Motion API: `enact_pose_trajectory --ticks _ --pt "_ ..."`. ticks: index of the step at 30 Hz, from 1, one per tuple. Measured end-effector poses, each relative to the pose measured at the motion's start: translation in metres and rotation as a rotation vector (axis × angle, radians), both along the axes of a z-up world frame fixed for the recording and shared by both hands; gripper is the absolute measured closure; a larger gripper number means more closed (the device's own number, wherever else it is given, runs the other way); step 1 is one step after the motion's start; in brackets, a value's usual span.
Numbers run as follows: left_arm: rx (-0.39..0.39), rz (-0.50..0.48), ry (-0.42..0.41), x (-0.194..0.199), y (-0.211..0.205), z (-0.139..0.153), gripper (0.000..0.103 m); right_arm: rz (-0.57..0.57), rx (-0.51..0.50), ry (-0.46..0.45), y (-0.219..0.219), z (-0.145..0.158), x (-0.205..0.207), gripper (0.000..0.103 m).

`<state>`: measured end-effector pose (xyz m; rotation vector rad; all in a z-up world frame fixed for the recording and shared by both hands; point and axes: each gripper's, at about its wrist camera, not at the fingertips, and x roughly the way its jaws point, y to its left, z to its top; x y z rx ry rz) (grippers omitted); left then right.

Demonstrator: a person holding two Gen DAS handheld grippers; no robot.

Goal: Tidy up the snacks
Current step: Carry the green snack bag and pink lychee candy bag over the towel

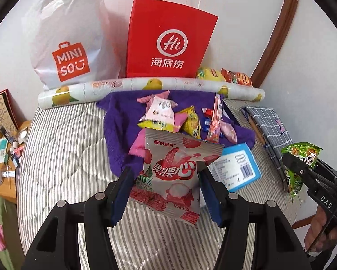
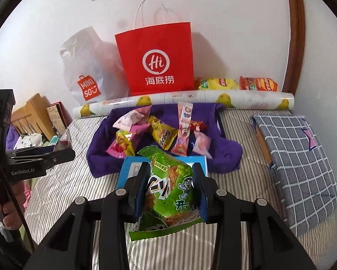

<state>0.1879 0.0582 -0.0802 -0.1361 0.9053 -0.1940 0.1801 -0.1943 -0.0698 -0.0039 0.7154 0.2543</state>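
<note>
Left tongs (image 1: pixel 166 180) clamped on pink lychee snack pack (image 1: pixel 175 171), held above striped bed (image 1: pixel 60 153). Right tongs (image 2: pixel 170 189) clamped on green snack pack (image 2: pixel 168 186), over blue box (image 2: pixel 129 168). Remaining snacks (image 2: pixel 159 130) piled on purple cloth (image 2: pixel 101 155). Red bag (image 2: pixel 157 60) and white bag (image 2: pixel 87 72) upright behind, probably leaning on wall.

The near packet (image 1: pixel 171 175) is pink and red with white lychee art; the right one (image 2: pixel 168 189) is bright green. Behind them a purple cloth (image 2: pixel 222 148) carries pink, yellow and red sweets (image 2: pixel 161 132). The quilt (image 1: pixel 62 148) has grey and white stripes, the far bag (image 2: pixel 157 60) is red, and the right cushion (image 2: pixel 299 157) is grey-blue with a white grid.
</note>
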Motion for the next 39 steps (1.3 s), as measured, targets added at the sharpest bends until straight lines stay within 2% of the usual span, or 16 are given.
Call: enact_pose_trajectory --ticks 14,39 --pt "-0.002 -0.019 -0.022 0.042 -0.004 0.012 0.046 -0.015 -0.004 -0.01 0.003 0.006 0.046 0.066" --pt "-0.026 -0.023 -0.002 0.12 -0.012 0.011 0.046 -0.022 0.013 -0.008 0.015 0.002 0.111 0.067"
